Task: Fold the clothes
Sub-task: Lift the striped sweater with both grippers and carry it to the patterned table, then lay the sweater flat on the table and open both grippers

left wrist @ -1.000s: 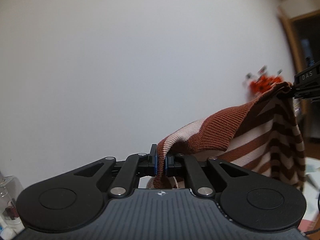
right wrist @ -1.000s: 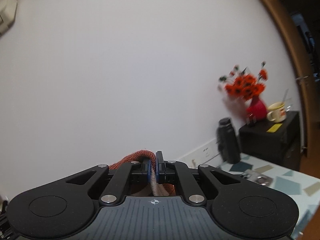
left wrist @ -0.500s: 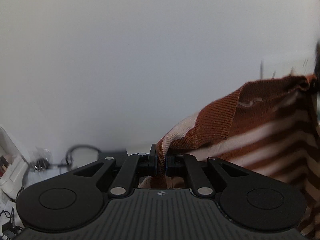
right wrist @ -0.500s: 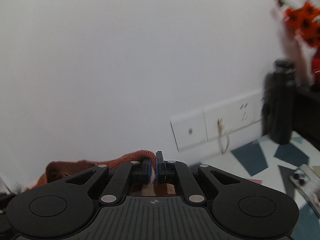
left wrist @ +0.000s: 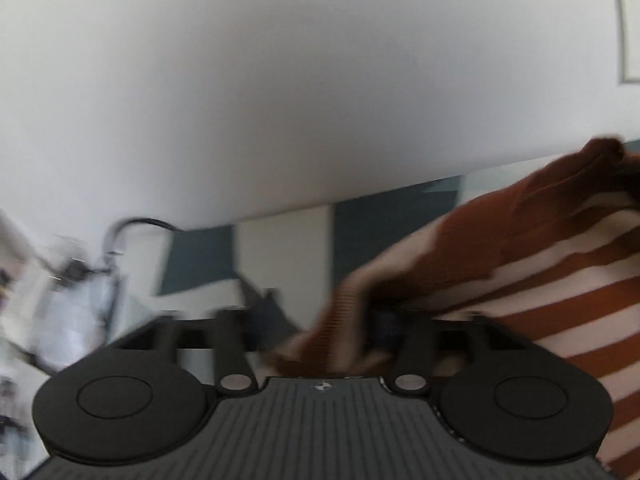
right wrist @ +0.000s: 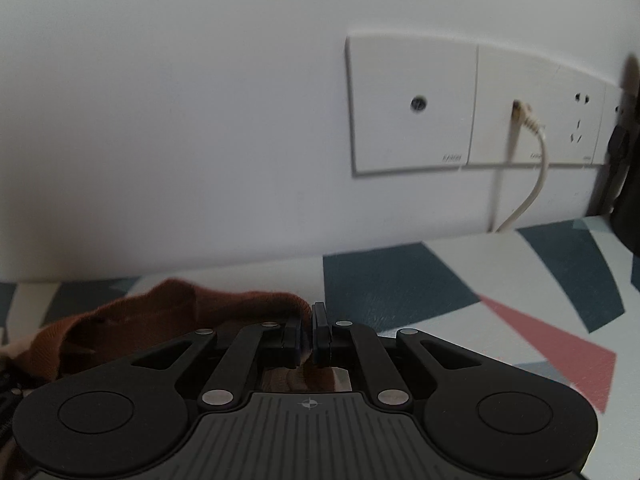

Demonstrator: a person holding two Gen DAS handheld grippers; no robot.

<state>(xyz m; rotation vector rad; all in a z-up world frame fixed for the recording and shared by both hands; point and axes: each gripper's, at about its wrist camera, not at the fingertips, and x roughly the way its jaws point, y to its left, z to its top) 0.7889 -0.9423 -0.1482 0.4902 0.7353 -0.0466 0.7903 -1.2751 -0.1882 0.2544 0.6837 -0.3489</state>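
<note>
We see the left hand-held gripper (left wrist: 320,320) spread wide around the sweater (left wrist: 520,264) — our right hand-held gripper (right wrist: 307,340) pinches its edge above the table (right wrist: 500,280).

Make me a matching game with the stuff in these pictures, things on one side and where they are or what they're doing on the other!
Things:
1. striped sweater
2. white cable
3. right hand-held gripper
4. patterned tablecloth

States:
A. plugged into the wall plate
B. shut on the brown knit edge
C. lying under everything, with blue and pink shapes
D. rust and cream, draped across the table

Pairs: 1-D, 2-A, 3-B, 4-C
</note>
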